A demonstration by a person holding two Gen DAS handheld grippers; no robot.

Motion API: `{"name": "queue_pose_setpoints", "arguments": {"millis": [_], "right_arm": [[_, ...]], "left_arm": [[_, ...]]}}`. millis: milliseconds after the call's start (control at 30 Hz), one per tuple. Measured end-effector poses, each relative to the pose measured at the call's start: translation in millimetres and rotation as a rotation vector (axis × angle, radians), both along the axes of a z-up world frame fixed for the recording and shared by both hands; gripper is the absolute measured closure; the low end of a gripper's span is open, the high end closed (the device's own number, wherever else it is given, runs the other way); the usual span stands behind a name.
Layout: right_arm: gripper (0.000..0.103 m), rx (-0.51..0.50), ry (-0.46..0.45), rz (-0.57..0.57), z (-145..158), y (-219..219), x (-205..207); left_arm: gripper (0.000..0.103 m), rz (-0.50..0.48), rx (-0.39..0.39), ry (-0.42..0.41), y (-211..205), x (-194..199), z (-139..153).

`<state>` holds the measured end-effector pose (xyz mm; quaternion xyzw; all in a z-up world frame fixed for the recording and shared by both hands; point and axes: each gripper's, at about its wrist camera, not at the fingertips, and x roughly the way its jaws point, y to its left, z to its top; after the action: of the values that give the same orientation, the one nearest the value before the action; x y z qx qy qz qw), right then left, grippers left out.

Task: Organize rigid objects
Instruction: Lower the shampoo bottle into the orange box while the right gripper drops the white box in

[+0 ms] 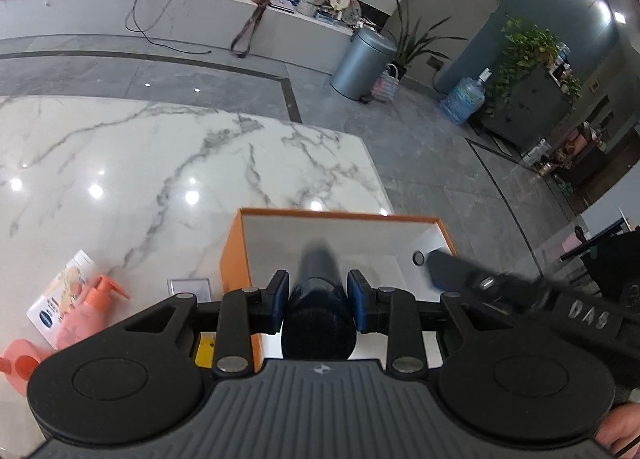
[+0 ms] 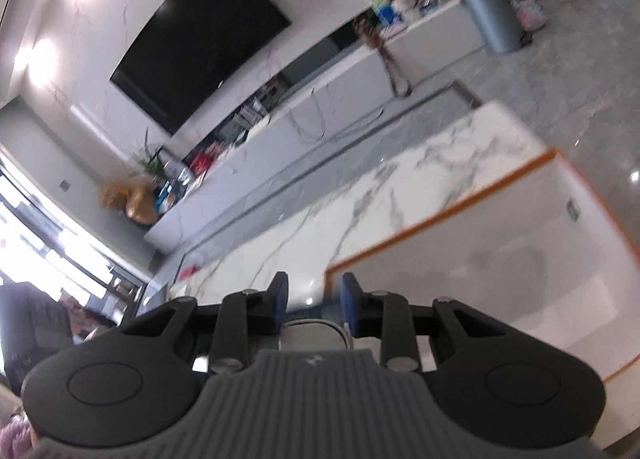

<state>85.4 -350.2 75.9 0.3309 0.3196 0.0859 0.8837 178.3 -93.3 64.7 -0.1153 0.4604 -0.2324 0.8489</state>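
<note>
My left gripper point(image 1: 318, 299) is shut on a dark blue cylindrical bottle point(image 1: 318, 311) and holds it over the near edge of an orange box with a white inside point(image 1: 360, 237). The box stands on the white marble table point(image 1: 160, 163). The right gripper point(image 1: 472, 279) reaches into the box from the right in the left wrist view. In the right wrist view my right gripper point(image 2: 312, 303) has its blue pads point(image 2: 280, 299) either side of a flat silvery object point(image 2: 314, 335) low between them. The orange box point(image 2: 500, 243) lies ahead to the right.
A pink pump bottle point(image 1: 86, 317), a white carton point(image 1: 60, 295), another pink container point(image 1: 18, 363) and a small framed card point(image 1: 189, 287) lie on the table left of the box. Beyond the table's far edge are grey floor, a low cabinet and a metal bin point(image 1: 362, 59).
</note>
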Motion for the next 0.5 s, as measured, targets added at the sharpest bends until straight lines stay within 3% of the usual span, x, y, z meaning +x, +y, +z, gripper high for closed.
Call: {"name": "queue_pose_setpoints", "arguments": {"millis": [33,67,100,300,500], "right_arm": [[0.074,-0.001,-0.007,-0.013,2,-5,0],[0.101,-0.001,-0.007,-0.024,3,-10,1],[0.103,-0.004,0.001,-0.041,2,-15,2],[0.103,-0.032,0.119,-0.048,-33,-20,24],[0.103,-0.078,0.170,-0.038,-59,-13,29]], "left_arm": [[0.068,-0.002,-0.004,0.002,-1,1,-1],[0.068,-0.005,-0.007,0.007,-3,1,-1],[0.068,-0.014,-0.006,0.015,-6,3,-5],[0.069,-0.072,0.047,0.037,-29,9,-27],[0.069,-0.084,0.075,0.043,-34,7,-43]]}}
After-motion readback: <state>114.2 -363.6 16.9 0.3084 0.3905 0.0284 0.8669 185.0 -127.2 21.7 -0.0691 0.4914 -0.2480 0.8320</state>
